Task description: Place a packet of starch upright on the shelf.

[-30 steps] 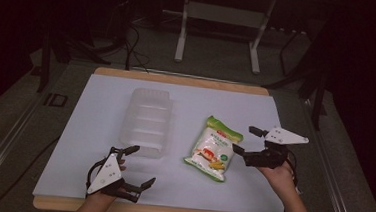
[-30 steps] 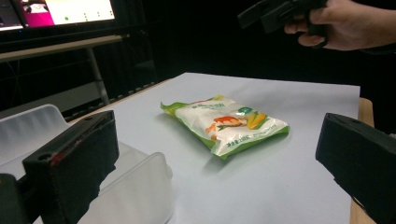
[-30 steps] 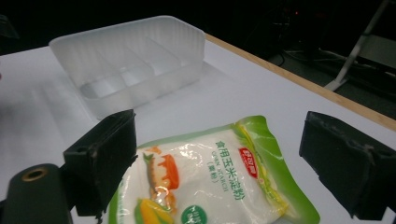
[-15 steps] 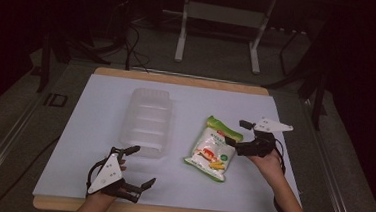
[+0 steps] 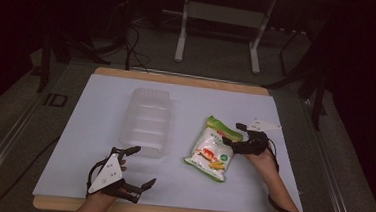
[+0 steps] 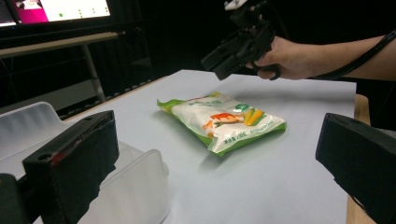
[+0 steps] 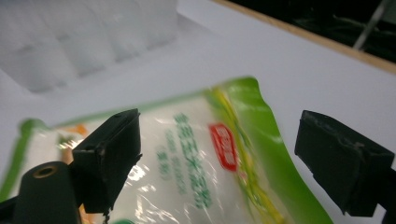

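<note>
High view: a green-and-white snack bag (image 5: 209, 150) is lying flat on the white table surface (image 5: 185, 111), just right of a clear plastic tray (image 5: 147, 120). The right gripper (image 5: 235, 134) is hovering over the bag's right edge with its jaws spread wide; right gripper view is showing the bag (image 7: 196, 158) beneath and between them. The left gripper (image 5: 139, 168) is resting near the front edge, jaws apart and holding nothing, well apart from the bag.

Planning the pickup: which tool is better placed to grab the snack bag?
Right. The right tool hangs open directly over the snack bag, jaws either side of its green edge. The left tool sits open near the table's front edge, beside the clear plastic tray.
</note>
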